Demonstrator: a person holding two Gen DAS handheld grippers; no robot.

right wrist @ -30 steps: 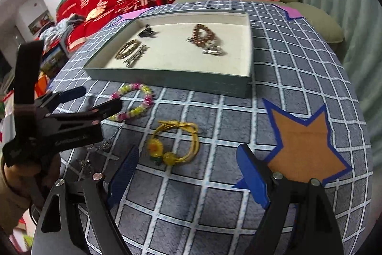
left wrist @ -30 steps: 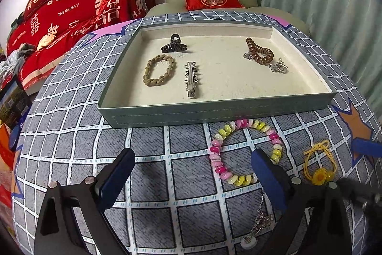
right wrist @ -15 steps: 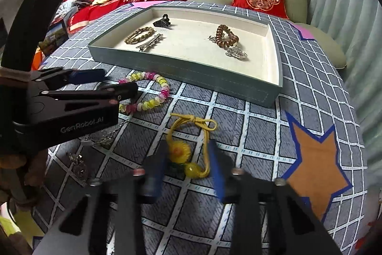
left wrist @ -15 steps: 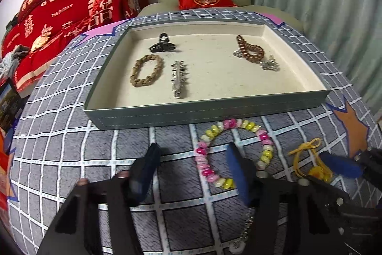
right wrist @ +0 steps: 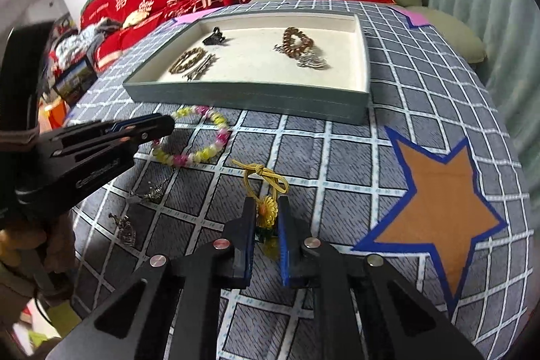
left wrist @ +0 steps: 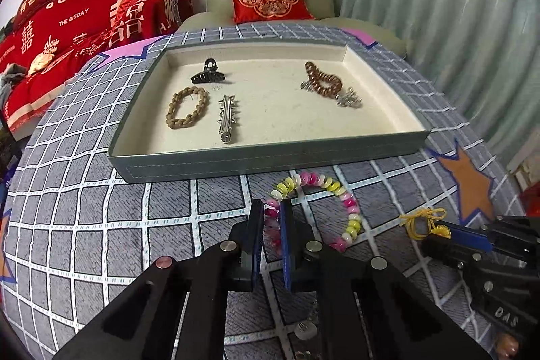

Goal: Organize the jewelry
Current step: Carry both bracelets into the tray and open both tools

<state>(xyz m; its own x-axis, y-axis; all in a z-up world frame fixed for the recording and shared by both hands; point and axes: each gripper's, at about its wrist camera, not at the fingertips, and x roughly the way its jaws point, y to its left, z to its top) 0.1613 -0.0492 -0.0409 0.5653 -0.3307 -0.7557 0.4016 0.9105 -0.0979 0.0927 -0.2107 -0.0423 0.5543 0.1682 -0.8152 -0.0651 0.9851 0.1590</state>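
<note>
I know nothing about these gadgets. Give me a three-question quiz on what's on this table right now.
1. True or false: the left gripper is shut on the pink and yellow bead bracelet.
2. What does the right gripper hold? A) black hair claw B) yellow cord bracelet C) brown chain bracelet
3. Fill in: the spiked silver hair clip lies inside the green ____.

Key: 1 true; 2 B; 3 tray.

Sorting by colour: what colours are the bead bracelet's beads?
Pink, yellow and white on the bead bracelet; left wrist view shows it best.
</note>
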